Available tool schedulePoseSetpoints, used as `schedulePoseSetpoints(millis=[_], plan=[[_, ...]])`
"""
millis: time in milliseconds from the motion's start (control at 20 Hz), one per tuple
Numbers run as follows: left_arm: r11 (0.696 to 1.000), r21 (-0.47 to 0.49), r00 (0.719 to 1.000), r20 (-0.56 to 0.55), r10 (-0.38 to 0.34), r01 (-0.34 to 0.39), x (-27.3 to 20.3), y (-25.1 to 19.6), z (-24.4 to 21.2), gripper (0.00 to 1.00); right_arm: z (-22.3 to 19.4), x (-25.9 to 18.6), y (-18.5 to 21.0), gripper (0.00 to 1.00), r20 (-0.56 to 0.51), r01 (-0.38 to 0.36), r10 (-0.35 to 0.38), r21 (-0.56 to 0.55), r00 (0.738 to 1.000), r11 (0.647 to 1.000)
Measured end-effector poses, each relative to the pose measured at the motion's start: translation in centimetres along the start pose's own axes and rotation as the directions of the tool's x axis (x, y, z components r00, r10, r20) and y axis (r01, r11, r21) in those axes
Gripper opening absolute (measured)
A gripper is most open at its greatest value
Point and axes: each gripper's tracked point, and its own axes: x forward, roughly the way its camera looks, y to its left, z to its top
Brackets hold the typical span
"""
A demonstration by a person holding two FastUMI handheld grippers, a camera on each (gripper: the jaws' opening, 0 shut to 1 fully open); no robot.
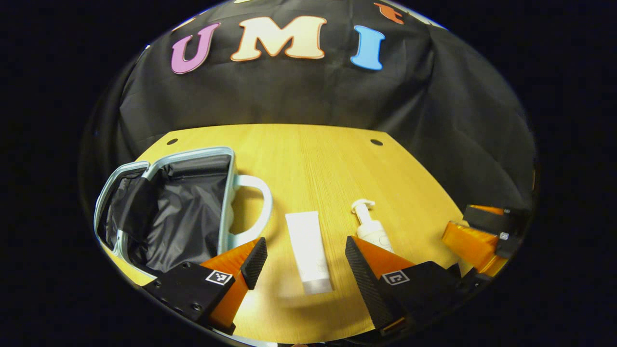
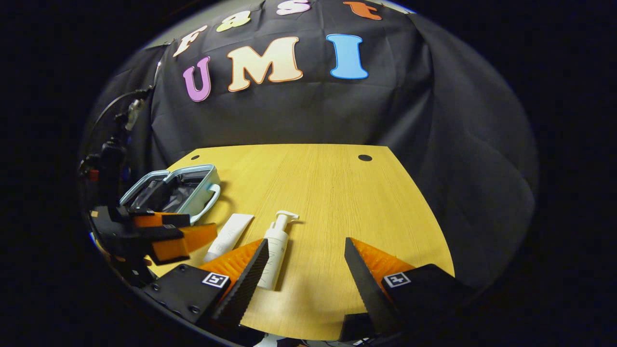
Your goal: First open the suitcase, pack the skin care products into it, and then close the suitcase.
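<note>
Left tool (image 1: 301, 262) spread wide and holding nothing, poised just above the white tube (image 1: 308, 250), which lies flat on the bench (image 1: 313, 159) squarely between the fingers, long axis running away from the camera, crimped end nearest. Right tool (image 2: 306, 270) likewise spread and empty, with the pump bottle (image 2: 275, 250) lying on its side close against the left finger, pump head pointing away. So: tube nearer the left tool, bottle nearer the right. Farther off on the left, the suitcase (image 1: 168, 212) already open, dark lining showing, handle toward the tube. Bottle base hidden behind the finger; suitcase near edge cut off; nothing discernible inside the lining.
</note>
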Motion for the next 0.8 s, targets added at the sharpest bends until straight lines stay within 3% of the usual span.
schedulePoseSetpoints(millis=[300, 400, 500, 750, 800], plan=[[1.0, 0.003, 0.991, -0.132, 0.013, -0.013, 4.1, -0.6, -4.7, 0.97, -0.8, -2.5, -1.9, 1.0, 0.002, 0.022, -0.022, -0.015, 1.0, 1.0], [0.996, 0.059, 0.992, -0.107, 0.073, -0.067, 4.4, 0.6, -4.3, 0.94, -0.6, -3.3, -2.7, 1.0, 0.012, 0.039, -0.039, -0.02, 0.999, 0.999], [0.996, 0.048, 0.991, -0.106, 0.079, -0.074, 4.7, 0.5, -4.5, 0.63, -0.3, -3.8, -3.2, 1.0, 0.023, 0.052, -0.052, -0.015, 0.998, 0.999], [0.998, 0.036, 0.989, -0.137, 0.047, -0.043, 4.8, 0.1, -4.1, 0.4, -0.1, -3.7, -2.4, 1.0, 0.028, 0.051, -0.051, 0.0, 0.998, 0.999], [0.999, 0.03, 0.991, -0.131, 0.039, -0.035, 4.8, 0.2, -3.8, 0.3, -0.1, -3.5, -1.9, 1.0, 0.027, 0.044, -0.044, -0.003, 0.999, 0.999]])
